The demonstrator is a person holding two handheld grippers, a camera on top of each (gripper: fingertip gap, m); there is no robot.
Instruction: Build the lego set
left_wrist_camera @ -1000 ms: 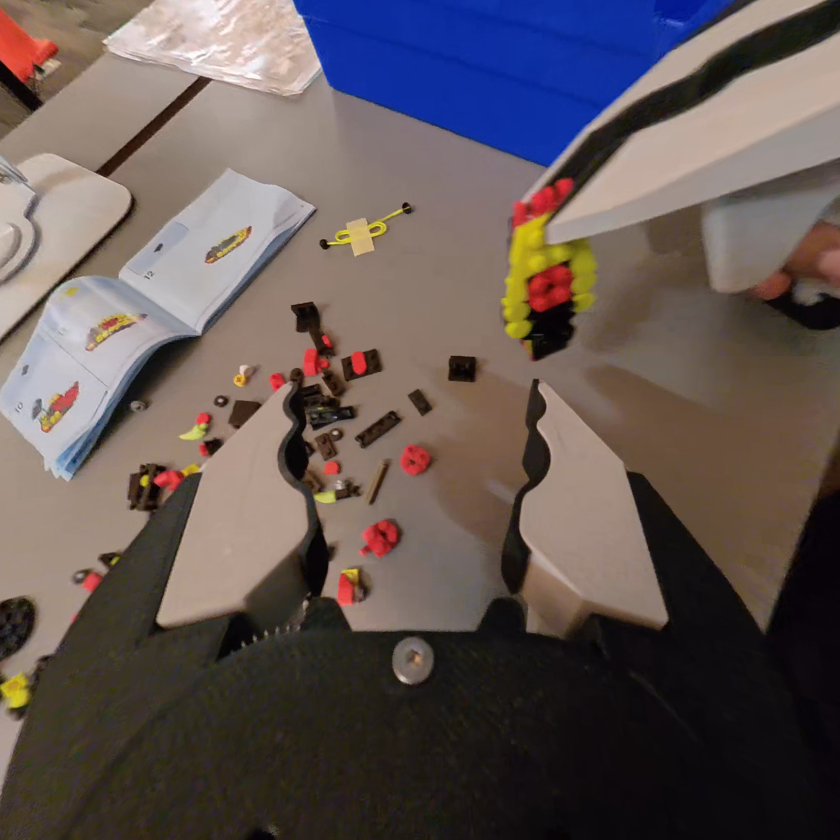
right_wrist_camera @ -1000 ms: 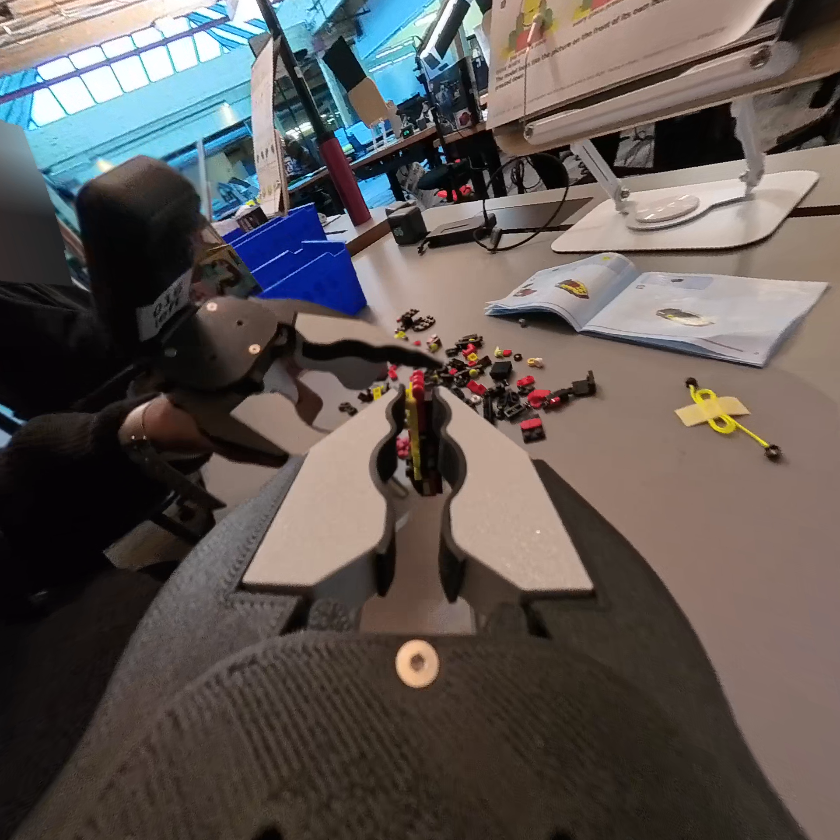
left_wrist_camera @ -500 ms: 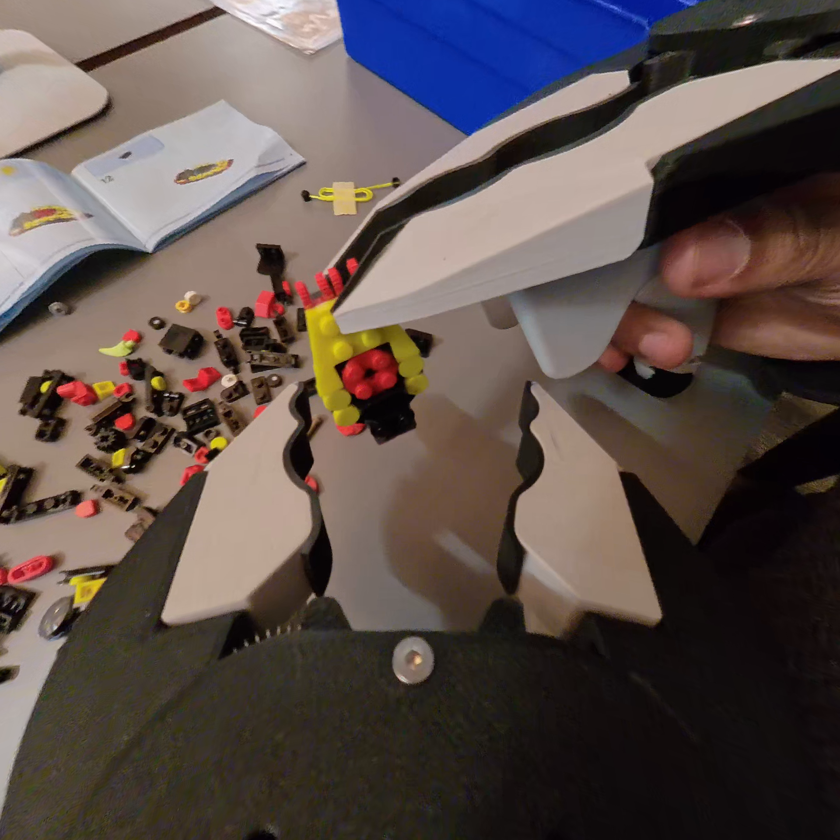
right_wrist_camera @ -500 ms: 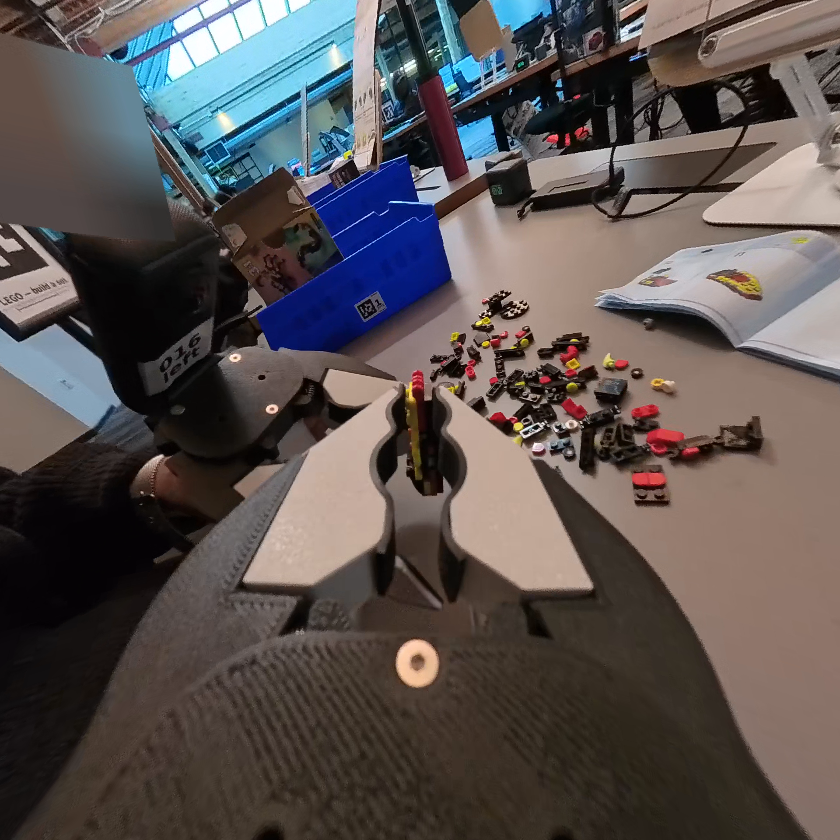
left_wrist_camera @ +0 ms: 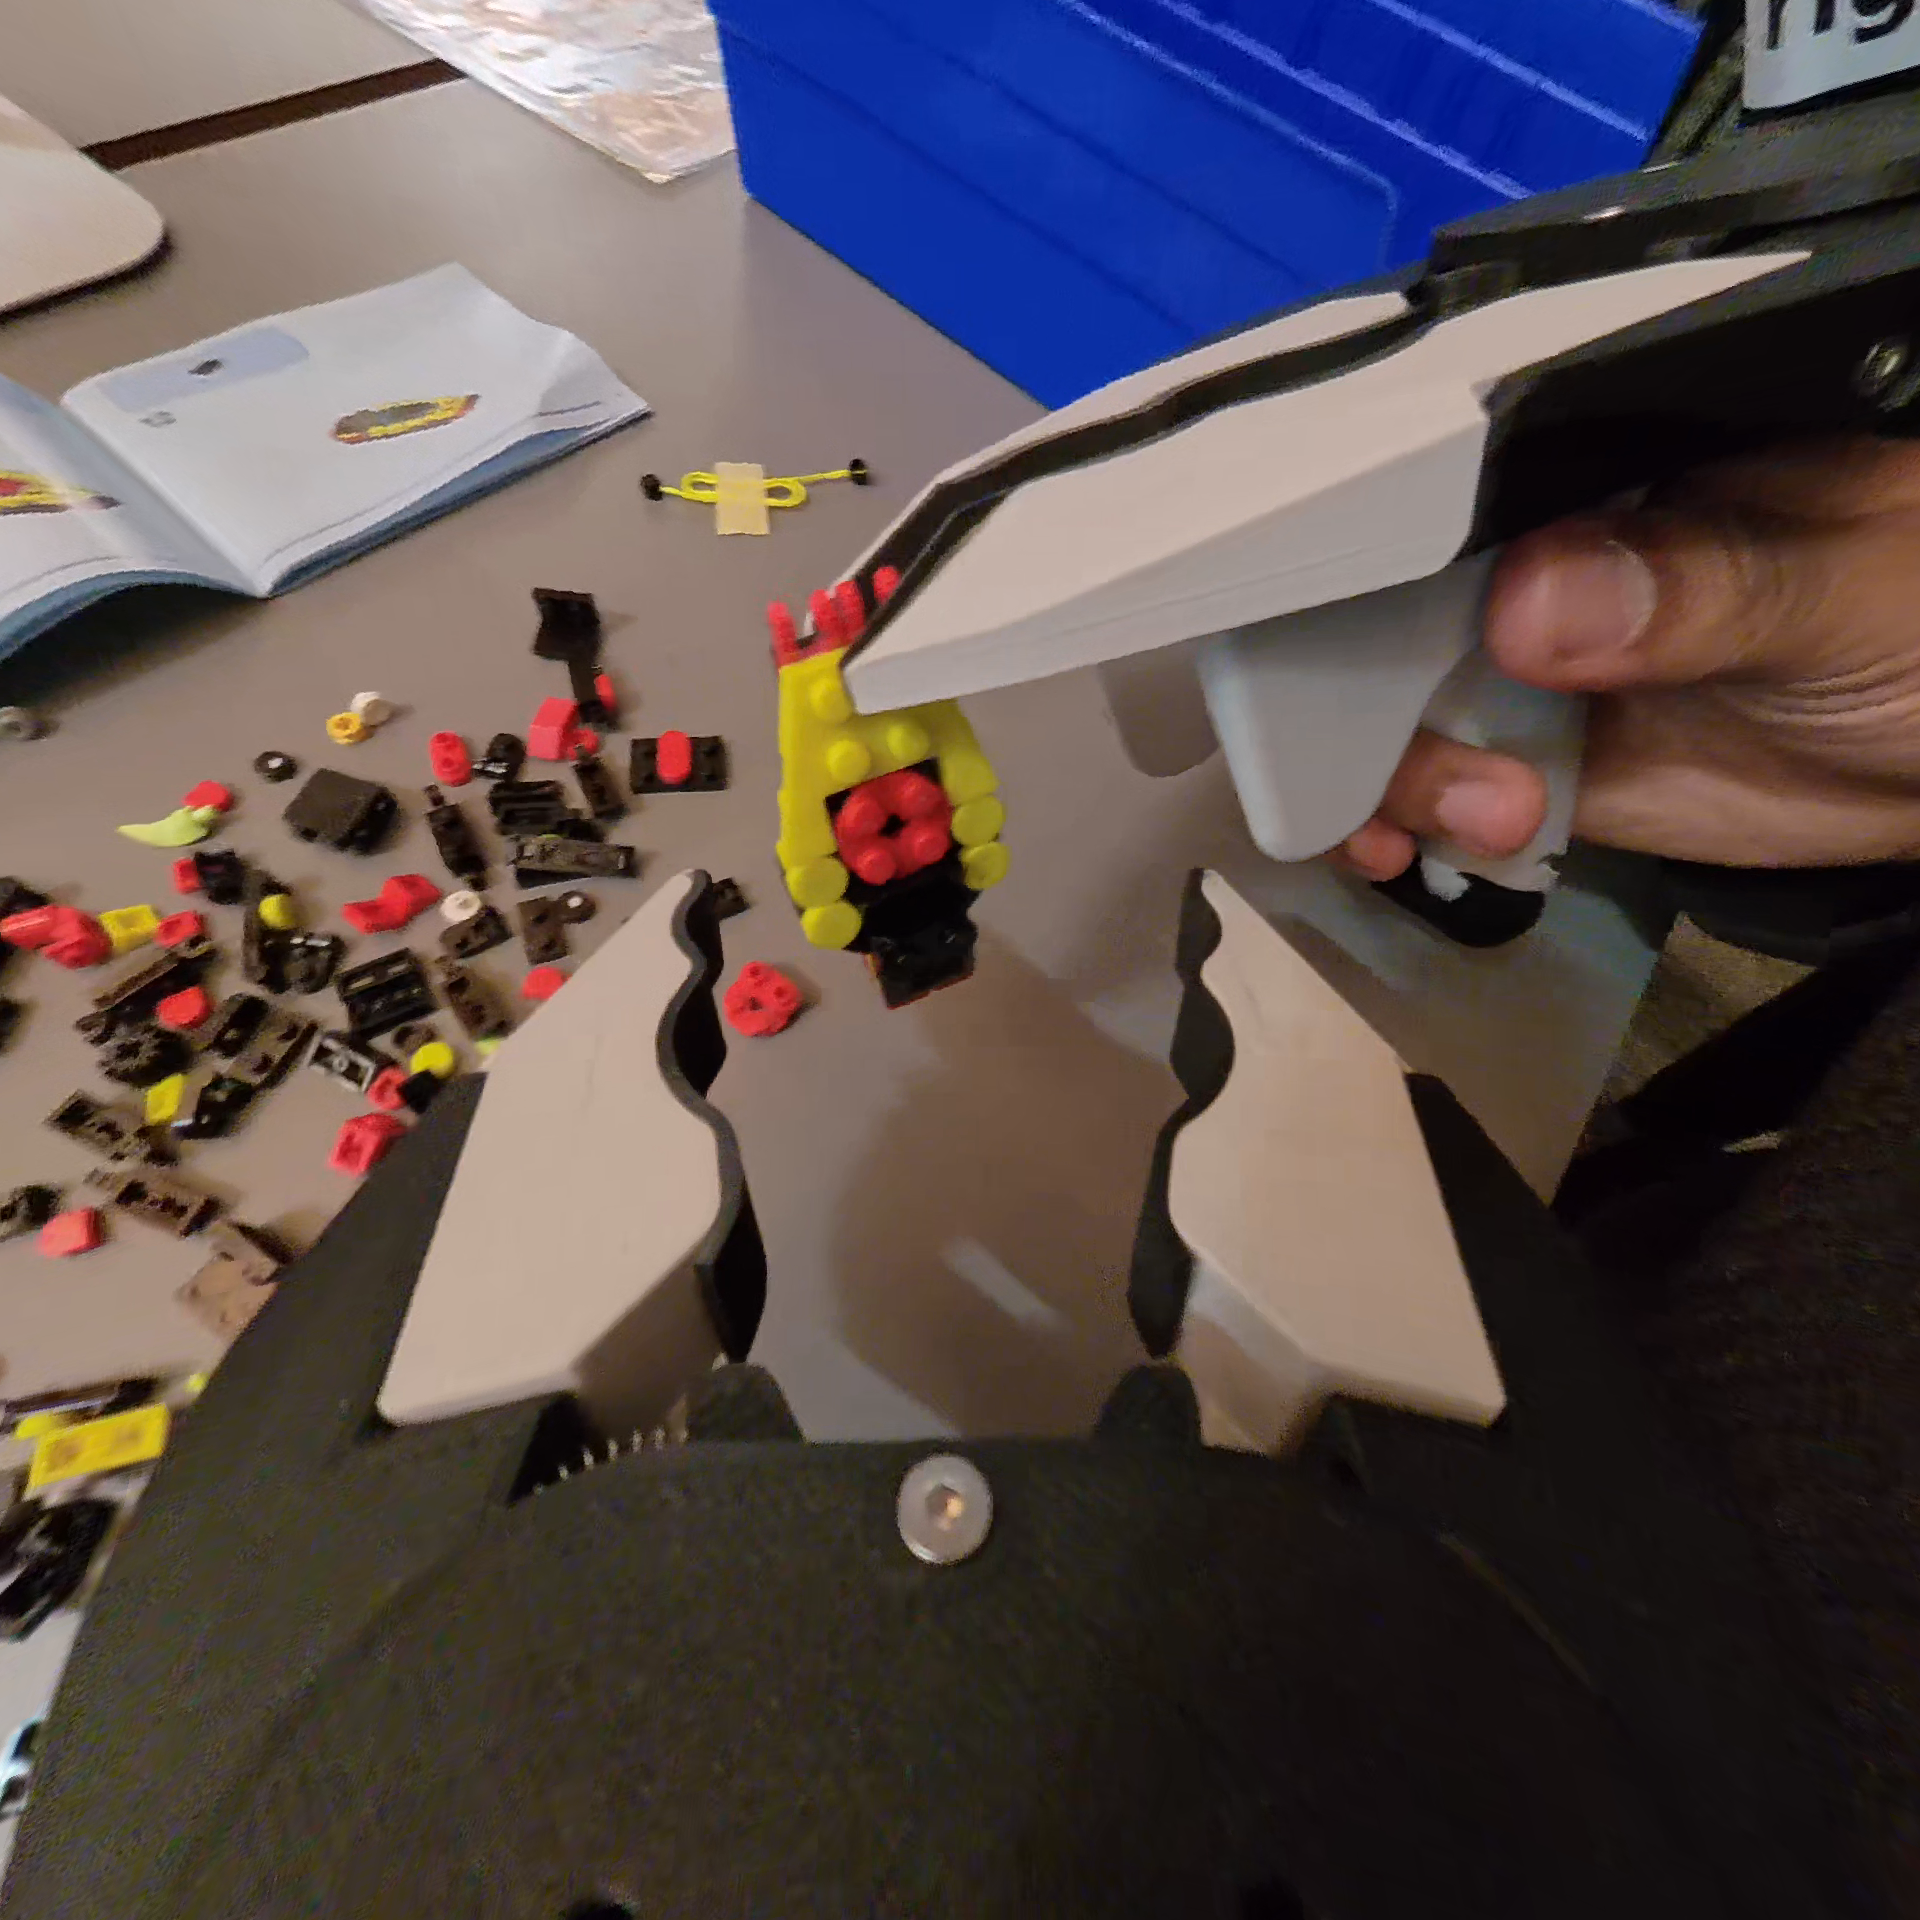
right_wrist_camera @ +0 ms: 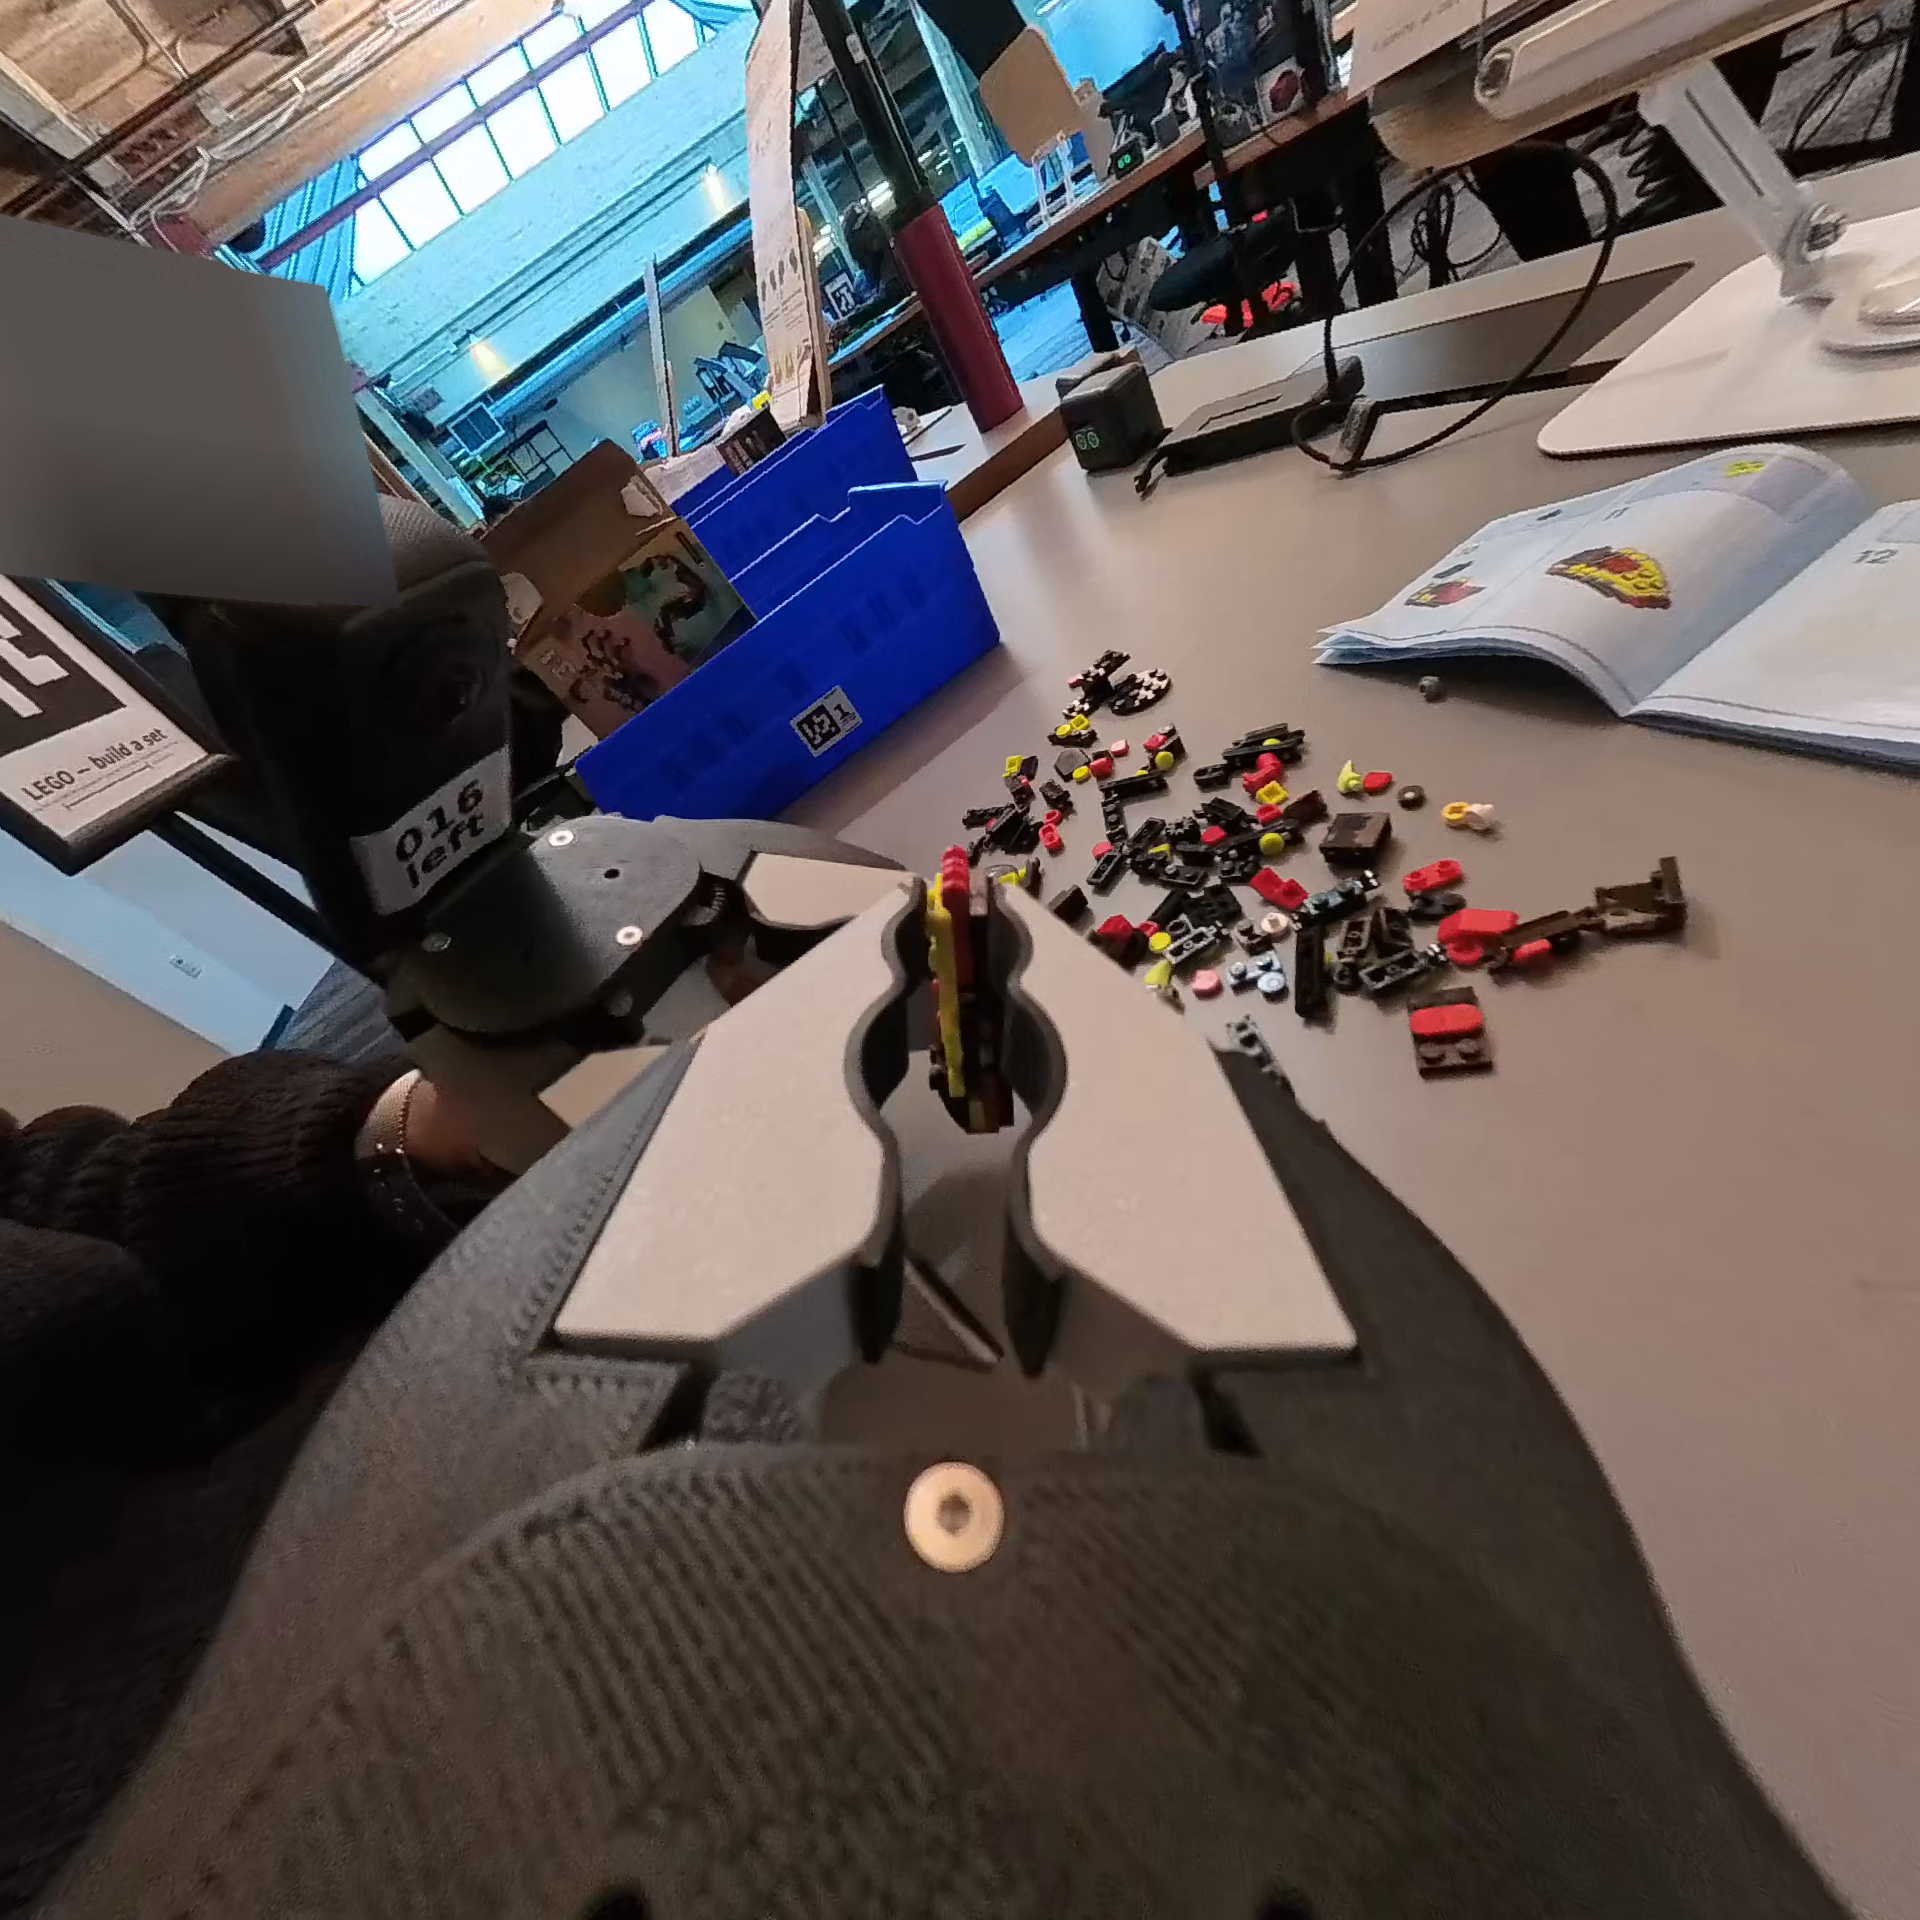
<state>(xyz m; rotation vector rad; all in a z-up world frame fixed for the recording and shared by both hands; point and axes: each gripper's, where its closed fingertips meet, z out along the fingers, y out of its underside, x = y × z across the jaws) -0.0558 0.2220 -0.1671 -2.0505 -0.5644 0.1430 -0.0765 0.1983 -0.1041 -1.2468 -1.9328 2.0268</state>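
A partly built lego model (left_wrist_camera: 888, 821) of yellow, red and black bricks hangs in the air, clamped by its upper end in my right gripper (left_wrist_camera: 862, 644), which reaches in from the right. My left gripper (left_wrist_camera: 951, 894) is open and empty, its fingertips (left_wrist_camera: 691, 904) just below and either side of the model's black lower end. In the right wrist view my right gripper (right_wrist_camera: 961, 899) is shut on the model (right_wrist_camera: 961, 997), seen edge-on. The left gripper (right_wrist_camera: 623, 935) sits just behind it. Loose lego pieces (left_wrist_camera: 364, 935) lie scattered on the grey table (left_wrist_camera: 935, 1143) and show in the right wrist view (right_wrist_camera: 1247, 883).
An open instruction booklet (left_wrist_camera: 312, 447) (right_wrist_camera: 1662, 603) lies beyond the pieces. A blue bin (left_wrist_camera: 1091, 187) (right_wrist_camera: 810, 665) stands at the far side. A yellow string with tape (left_wrist_camera: 753, 488), a foil bag (left_wrist_camera: 582, 62) and a white stand base (right_wrist_camera: 1714, 353) also sit on the table. The tips of one gripper are about 6 cm away from the tips of the other.
My right gripper has brought the model down and closer, from the upper right to just in front of my open left gripper's fingertips. The left gripper has stayed open.
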